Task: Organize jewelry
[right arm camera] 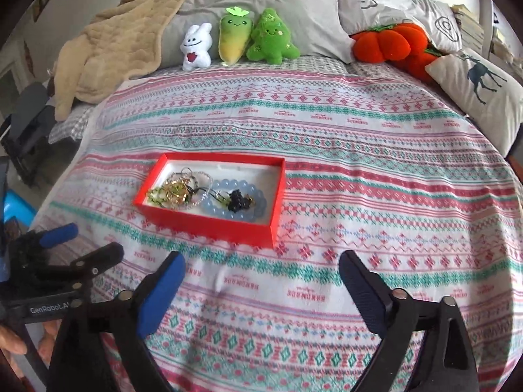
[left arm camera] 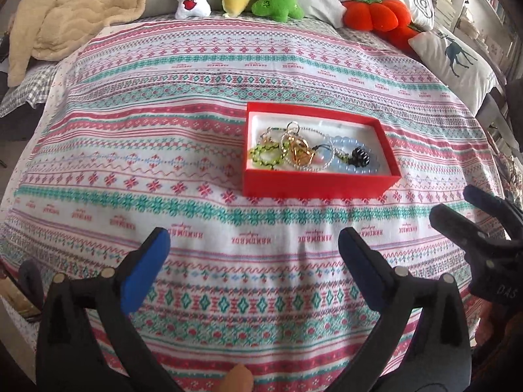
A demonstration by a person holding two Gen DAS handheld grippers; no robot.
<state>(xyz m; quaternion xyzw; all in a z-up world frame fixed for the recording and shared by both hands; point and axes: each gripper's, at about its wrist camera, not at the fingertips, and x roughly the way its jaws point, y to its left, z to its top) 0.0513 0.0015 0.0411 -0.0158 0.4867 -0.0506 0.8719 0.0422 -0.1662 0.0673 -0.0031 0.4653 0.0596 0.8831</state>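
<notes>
A red box (left arm camera: 313, 187) with a white lining sits on the patterned bedspread; it also shows in the right wrist view (right arm camera: 209, 225). Inside lie tangled jewelry pieces: a green beaded bracelet (left arm camera: 264, 158), gold rings (left arm camera: 299, 153), a silver bead chain (left arm camera: 322, 166), a pale blue bead bracelet (left arm camera: 359, 168) and a black charm (left arm camera: 361, 156). My left gripper (left arm camera: 253, 245) is open and empty, short of the box. My right gripper (right arm camera: 261, 269) is open and empty, near the box's front right corner. Each gripper shows at the edge of the other's view.
Plush toys line the back: a white rabbit (right arm camera: 196, 49), a yellow-green carrot (right arm camera: 233, 40), a green tree (right arm camera: 273, 39) and orange pumpkins (right arm camera: 389, 44). A beige blanket (right arm camera: 114, 45) lies back left. Pillows (right arm camera: 480, 88) lie at the right.
</notes>
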